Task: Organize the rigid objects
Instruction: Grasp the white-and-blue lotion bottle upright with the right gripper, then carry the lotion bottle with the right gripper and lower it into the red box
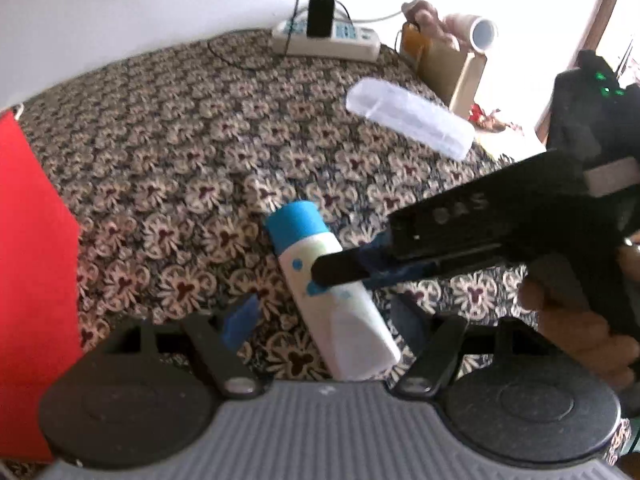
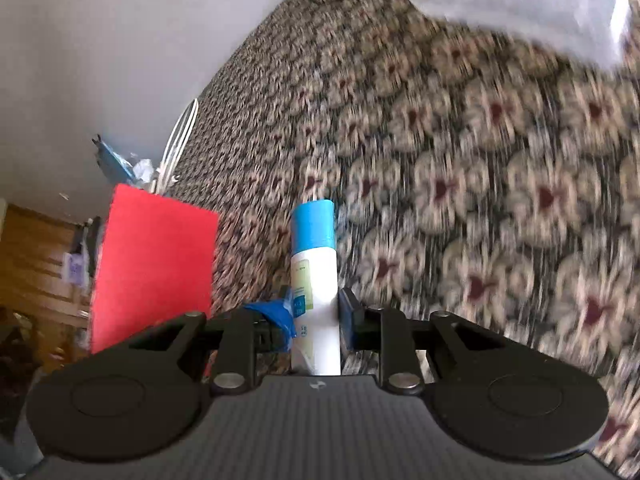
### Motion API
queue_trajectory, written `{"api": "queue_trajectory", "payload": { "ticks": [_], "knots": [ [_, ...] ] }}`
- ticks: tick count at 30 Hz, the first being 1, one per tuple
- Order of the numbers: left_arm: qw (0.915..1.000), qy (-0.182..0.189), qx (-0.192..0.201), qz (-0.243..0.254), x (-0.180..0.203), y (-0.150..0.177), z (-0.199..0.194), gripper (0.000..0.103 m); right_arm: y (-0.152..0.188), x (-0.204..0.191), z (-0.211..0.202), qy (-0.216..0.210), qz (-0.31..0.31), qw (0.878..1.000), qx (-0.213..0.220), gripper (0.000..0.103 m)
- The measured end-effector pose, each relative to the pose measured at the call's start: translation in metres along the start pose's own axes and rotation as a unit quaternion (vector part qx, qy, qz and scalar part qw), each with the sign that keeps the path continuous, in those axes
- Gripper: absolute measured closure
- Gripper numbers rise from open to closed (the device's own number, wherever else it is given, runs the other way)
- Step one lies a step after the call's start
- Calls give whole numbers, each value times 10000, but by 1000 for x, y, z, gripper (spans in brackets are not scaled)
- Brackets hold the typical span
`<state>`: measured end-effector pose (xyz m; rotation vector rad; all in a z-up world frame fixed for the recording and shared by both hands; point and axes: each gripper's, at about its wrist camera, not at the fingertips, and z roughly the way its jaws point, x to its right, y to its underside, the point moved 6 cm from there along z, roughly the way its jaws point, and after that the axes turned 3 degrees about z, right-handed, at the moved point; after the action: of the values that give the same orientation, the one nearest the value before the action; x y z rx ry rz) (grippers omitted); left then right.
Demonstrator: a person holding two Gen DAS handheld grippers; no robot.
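Note:
A white bottle with a blue cap (image 1: 336, 300) lies on the flower-patterned cloth (image 1: 180, 168), cap pointing away. My left gripper (image 1: 320, 314) is open, its blue-taped fingers either side of the bottle's lower end and not touching it. My right gripper (image 1: 340, 264) reaches in from the right across the bottle's middle. In the right wrist view the bottle (image 2: 316, 280) stands between the two pads (image 2: 349, 316), which rest against its sides, so the right gripper (image 2: 316, 316) is shut on it. A hand (image 1: 568, 320) holds the right gripper's grip.
A clear plastic case (image 1: 408, 118) lies at the far right of the cloth, also blurred at top right (image 2: 520, 4). A red box (image 1: 32, 260) stands at the left edge. A power strip (image 1: 326, 40) and a beige box (image 1: 444, 64) sit at the back.

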<state>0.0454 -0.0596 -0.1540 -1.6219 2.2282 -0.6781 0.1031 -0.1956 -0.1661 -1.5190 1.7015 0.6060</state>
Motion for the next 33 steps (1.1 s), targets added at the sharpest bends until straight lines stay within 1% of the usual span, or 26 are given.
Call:
{"api": "queue_trajectory", "payload": {
  "ticks": [2, 4, 6, 7, 10, 13, 14, 17, 21, 24, 25, 27, 29, 33],
  "knots": [
    [9998, 155, -85, -86, 2, 4, 4, 29, 8, 2, -1, -111, 179, 9998, -39, 100],
    [9997, 161, -122, -132, 3, 8, 7, 29, 15, 1, 0, -184, 191, 9996, -62, 101],
    [9994, 218, -166, -191, 3, 11, 12, 32, 20, 0, -1, -160, 169, 9997, 22, 101],
    [9993, 235, -164, -221, 3, 12, 13, 40, 20, 0, -2, -152, 182, 9997, 27, 101],
    [9997, 157, -84, -163, 5, 15, 12, 47, 25, -3, -2, -88, 108, 9999, 70, 100],
    [9999, 61, -16, -157, 4, 17, 9, 58, 26, -11, 3, -12, -5, 9999, 110, 99],
    [9998, 62, -17, -177, 4, 18, 9, 58, 26, -13, 5, -11, 12, 9999, 113, 96],
    [9997, 59, -62, -249, 3, 19, 6, 59, 28, -15, 6, -42, 90, 9999, 116, 96],
    [9997, 58, -43, -213, 9, 27, -10, 60, 45, -22, 4, -35, 90, 9999, 93, 96],
    [9997, 122, 107, -177, 11, 28, -29, 64, 60, -27, -9, -158, 77, 9998, 128, 96],
    [9997, 109, 173, -147, 12, 27, -36, 68, 63, -31, -14, -190, 65, 9997, 148, 96],
    [9995, 84, 303, 9, 13, 21, -49, 68, 69, -42, -23, -276, 64, 9993, 229, 96],
    [9985, 78, 521, 118, 10, 13, -66, 68, 69, -58, -30, -320, -24, 9987, 387, 96],
    [9951, 99, 982, 110, -10, -5, -101, 68, 63, -99, -44, -492, -241, 9957, 742, 96]
  ]
}}
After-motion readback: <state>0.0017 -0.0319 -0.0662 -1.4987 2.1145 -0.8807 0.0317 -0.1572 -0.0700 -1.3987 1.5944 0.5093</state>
